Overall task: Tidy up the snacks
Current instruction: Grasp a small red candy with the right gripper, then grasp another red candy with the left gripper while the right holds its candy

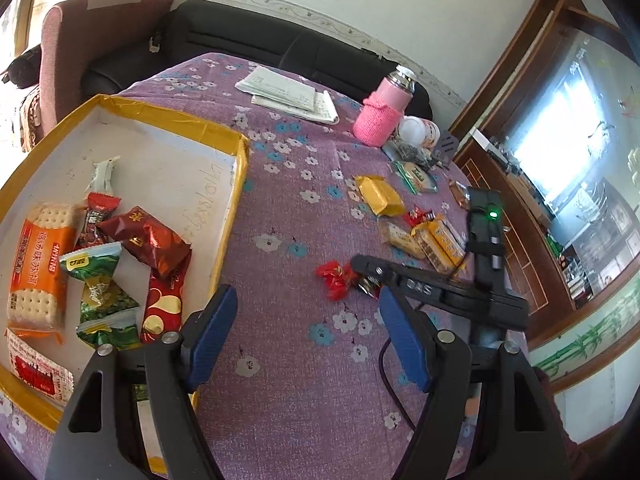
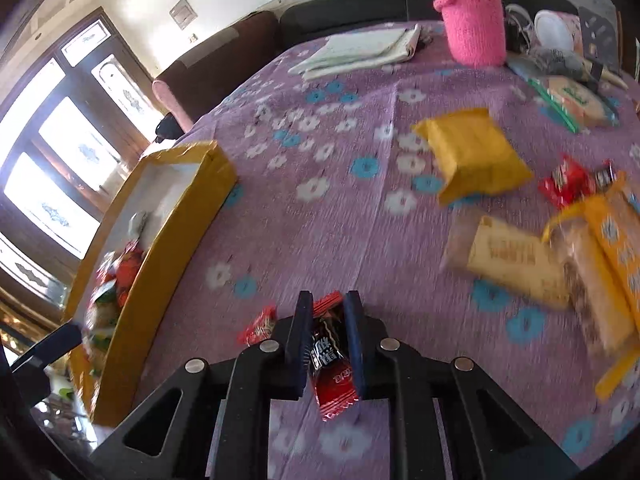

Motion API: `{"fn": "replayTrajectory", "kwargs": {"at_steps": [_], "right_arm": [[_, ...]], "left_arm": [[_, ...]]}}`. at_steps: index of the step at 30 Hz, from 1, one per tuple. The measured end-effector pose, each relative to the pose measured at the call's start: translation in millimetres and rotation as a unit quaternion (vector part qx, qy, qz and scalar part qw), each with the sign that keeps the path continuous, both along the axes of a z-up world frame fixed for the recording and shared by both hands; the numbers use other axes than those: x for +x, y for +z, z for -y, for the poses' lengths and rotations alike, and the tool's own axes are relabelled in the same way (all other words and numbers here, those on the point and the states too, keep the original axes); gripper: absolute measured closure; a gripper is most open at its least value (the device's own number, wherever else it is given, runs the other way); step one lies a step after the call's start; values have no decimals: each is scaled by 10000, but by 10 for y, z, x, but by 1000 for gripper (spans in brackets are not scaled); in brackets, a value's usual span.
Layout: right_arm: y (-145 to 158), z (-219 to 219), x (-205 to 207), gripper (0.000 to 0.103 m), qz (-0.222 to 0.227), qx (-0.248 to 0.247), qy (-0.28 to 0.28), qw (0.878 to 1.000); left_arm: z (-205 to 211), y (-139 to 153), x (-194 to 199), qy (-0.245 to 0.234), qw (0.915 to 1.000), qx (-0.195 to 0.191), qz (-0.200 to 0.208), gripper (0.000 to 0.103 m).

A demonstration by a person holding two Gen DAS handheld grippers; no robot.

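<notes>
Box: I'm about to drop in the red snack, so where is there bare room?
The box has a bare floor along its far end and right wall, beyond the white wrapper. The near left is crowded: crackers, green packets, dark red packet.

Home living room: black sofa [image 1: 256,44], cloth-covered table [image 1: 304,240].

Bright daylight floods in through blown-out windows [image 2: 52,168]. The left wrist view is sharp; the right wrist view smears with motion blur. Fisheye bending and dark vignetting mark both edges.
</notes>
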State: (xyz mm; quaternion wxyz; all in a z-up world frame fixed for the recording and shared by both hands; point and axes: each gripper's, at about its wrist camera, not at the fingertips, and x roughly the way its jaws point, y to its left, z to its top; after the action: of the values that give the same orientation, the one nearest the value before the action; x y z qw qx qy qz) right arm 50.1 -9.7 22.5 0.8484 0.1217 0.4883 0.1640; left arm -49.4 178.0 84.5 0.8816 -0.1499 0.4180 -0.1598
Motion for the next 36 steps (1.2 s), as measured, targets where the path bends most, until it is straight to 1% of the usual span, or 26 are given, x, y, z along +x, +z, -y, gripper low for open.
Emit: {"fn": "replayTrajectory", "kwargs": {"at_steps": [2, 3, 4, 6, 7, 8, 11, 12, 13, 14, 15, 17, 19, 20, 22, 24, 25, 26, 27, 28, 29, 30, 31, 32, 33, 36], "right_arm": [[11, 58, -153, 87, -145, 70, 62, 9999], [21, 93, -212, 83, -169, 87, 61, 9998], [25, 131, -270, 82, -165, 130, 35, 9998], [40, 180, -363, 72, -51, 253, 1, 9997], [40, 180, -404, 61, 16, 264, -10, 9997], [45, 162, -454, 56, 107, 235, 13, 9997], [54, 38, -585, 54, 307, -25, 240, 9992], [63, 20, -572, 54, 338, -67, 277, 9990], [55, -5, -571, 59, 363, -108, 313, 9988], [46, -21, -582, 73, 383, -152, 364, 9985], [44, -23, -579, 79, 394, -189, 388, 9983], [39, -1, -598, 82, 431, -196, 391, 9981], [60, 31, -618, 83, 513, -323, 327, 9976], [73, 56, -616, 87, 544, -351, 273, 9975], [99, 133, -608, 89, 557, -353, 112, 9978], [105, 217, -594, 89, 594, -489, -95, 9970], [110, 264, -584, 89, 591, -497, -168, 9969], [119, 326, -578, 89, 582, -401, -234, 9972], [122, 373, -577, 87, 580, -313, -257, 9975], [120, 440, -568, 85, 569, -153, -331, 9977], [113, 494, -556, 82, 531, -30, -368, 9979], [109, 518, -541, 79, 496, 51, -367, 9981], [105, 545, -529, 69, 471, 149, -368, 9981], [105, 566, -526, 60, 465, 219, -382, 9979], [106, 573, -528, 58, 470, 238, -383, 9979], [93, 479, -540, 58, 485, 103, -203, 9986]], "left_arm": [[44, -35, 17, -85, 9999, 48, -28, 30], [70, -57, 30, -116, 9999, 52, -52, 30], [95, -80, 54, -131, 9999, 51, -89, 30], [145, -123, 101, -179, 9997, 31, -167, 30], [182, -141, 122, -213, 9996, 51, -200, 30], [220, -154, 139, -250, 9994, 103, -231, 30], [337, -184, 189, -370, 9987, 264, -250, 30], [372, -198, 210, -387, 9984, 318, -262, 30], [414, -219, 235, -408, 9981, 359, -284, 30], [441, -241, 257, -427, 9979, 374, -307, 30], [486, -268, 286, -444, 9976, 402, -341, 30], [555, -308, 322, -492, 9971, 452, -368, 30], [615, -347, 362, -515, 9966, 529, -370, 30], [630, -362, 381, -514, 9964, 552, -379, 30], [675, -416, 445, -518, 9960, 604, -410, 30], [740, -452, 489, -595, 9951, 704, -358, 30], [807, -480, 511, -696, 9936, 829, -310, 32], [866, -510, 533, -758, 9920, 973, -287, 35], [925, -540, 550, -819, 9900, 1111, -282, 45], [985, -577, 567, -897, 9876, 1253, -296, 52], [1033, -619, 589, -949, 9856, 1358, -323, 54], [1058, -630, 592, -936, 9851, 1422, -234, 55], [1075, -631, 594, -953, 9845, 1462, -176, 63], [1086, -636, 600, -938, 9838, 1518, -144, 68], [1087, -639, 604, -918, 9834, 1559, -115, 82], [1039, -646, 600, -900, 9848, 1487, -78, 83]]}}
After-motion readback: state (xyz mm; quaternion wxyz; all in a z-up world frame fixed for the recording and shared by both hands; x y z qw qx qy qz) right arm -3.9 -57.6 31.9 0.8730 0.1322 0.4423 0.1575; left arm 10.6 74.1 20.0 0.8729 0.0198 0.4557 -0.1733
